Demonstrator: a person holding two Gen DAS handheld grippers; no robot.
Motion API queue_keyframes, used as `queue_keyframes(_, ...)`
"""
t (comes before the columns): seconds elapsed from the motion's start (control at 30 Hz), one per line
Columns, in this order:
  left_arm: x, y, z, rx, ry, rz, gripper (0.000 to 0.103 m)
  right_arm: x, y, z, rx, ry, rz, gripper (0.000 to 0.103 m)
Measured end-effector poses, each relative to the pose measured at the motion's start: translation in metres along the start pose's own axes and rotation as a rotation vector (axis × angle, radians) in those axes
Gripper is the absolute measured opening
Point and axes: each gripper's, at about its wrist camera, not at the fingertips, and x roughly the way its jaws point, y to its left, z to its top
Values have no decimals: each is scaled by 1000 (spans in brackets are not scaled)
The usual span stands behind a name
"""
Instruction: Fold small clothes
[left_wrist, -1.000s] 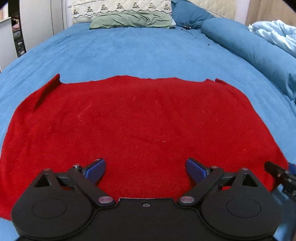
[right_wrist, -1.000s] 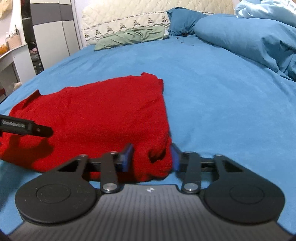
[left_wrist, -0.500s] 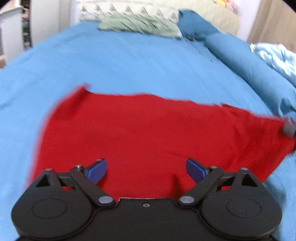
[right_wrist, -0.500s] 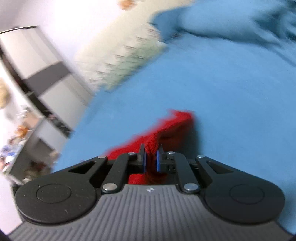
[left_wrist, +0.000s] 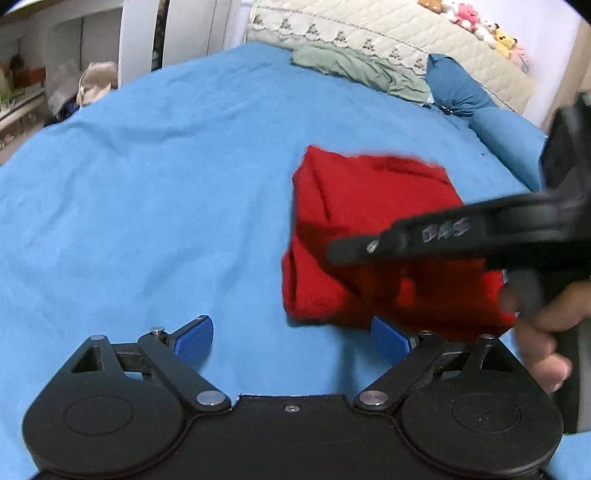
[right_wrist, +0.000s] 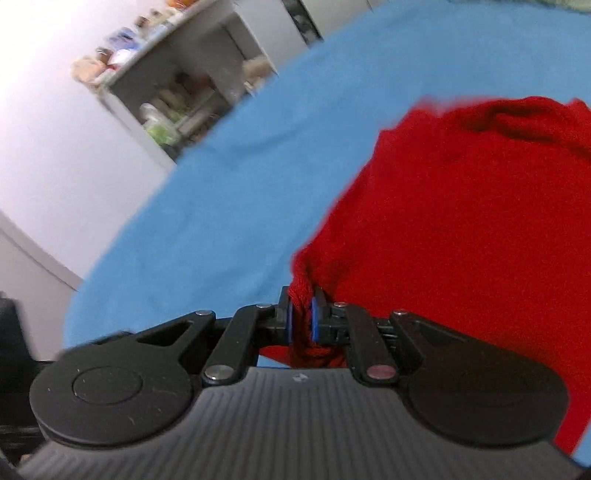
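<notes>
Two views: the right gripper (right_wrist: 301, 319) pinches the red cloth (right_wrist: 461, 240)'s edge, seen only from its own camera. The left gripper (left_wrist: 291, 339) gapes empty beside the cloth on the blue sheet (left_wrist: 166, 203).

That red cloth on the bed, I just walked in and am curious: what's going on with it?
A person is folding a red garment on the blue bedsheet. The right claw is shut on a bunched edge of it, carrying that edge across the rest. The left claw hangs open over the sheet, holding nothing.
</notes>
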Motion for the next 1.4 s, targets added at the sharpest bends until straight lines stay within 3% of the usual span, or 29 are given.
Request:
queue_keyframes(0.07, 1, 1, 1, 3, -2, 3, 95, 1, -6, 4, 20, -23, 17, 29)
queue_keyframes(0.1, 2, 4, 2, -9, 0, -15, 95, -4, -5, 5, 7, -41, 14, 37)
queue_keyframes(0.13, 3, 7, 1, -23, 5, -37, 95, -8, -2, 4, -12, -55, 13, 60)
queue_keyframes(0.2, 0, 12, 1, -43, 6, -77, 95, -27, 1, 9, -49, -106, 6, 78)
queue_keyframes(0.27, -3, 8, 0, -47, -7, -97, 95, -56, 3, 6, -63, -202, 6, 81)
queue_keyframes(0.3, -3, 5, 1, -49, -17, -102, 95, -77, -1, 2, -49, -260, -14, 87)
queue_keyframes(0.33, -5, 4, 1, -54, -28, -107, 95, -94, -3, -7, -32, -312, -62, 96)
queue_keyframes(0.4, -4, 3, 4, -77, -47, -112, 95, -120, -9, -28, -26, -387, -188, 98)
queue_keyframes(0.53, -1, 7, 13, -136, -84, -126, 95, -131, -20, -88, -83, -367, -437, 98)
queue_keyframes(0.6, 1, 6, 16, -143, -91, -123, 95, -124, -26, -112, -92, -335, -498, 97)
queue_keyframes(0.7, 12, 6, 18, -108, -69, -33, 94, -117, -39, -134, -66, -314, -555, 96)
queue_keyframes(0.87, 32, 20, 12, -130, -2, 24, 91, -102, -51, -143, 1, -347, -576, 89)
queue_keyframes(0.97, 32, 17, 13, -117, -7, 36, 90, -93, -53, -138, 23, -352, -586, 70)
queue_keyframes(1.03, 33, 12, 12, -93, -10, 49, 89, -90, -56, -136, 23, -349, -560, 33)
queue_keyframes(1.1, 34, 10, 14, -78, -10, 52, 88, -91, -51, -133, -11, -343, -546, 20)
queue_keyframes(1.23, 32, 16, 13, -75, -1, 39, 87, -119, -37, -133, -23, -437, -569, 18)
queue_keyframes(1.4, 31, 19, 11, -45, 27, 58, 85, -102, -54, -142, 20, -317, -544, 19)
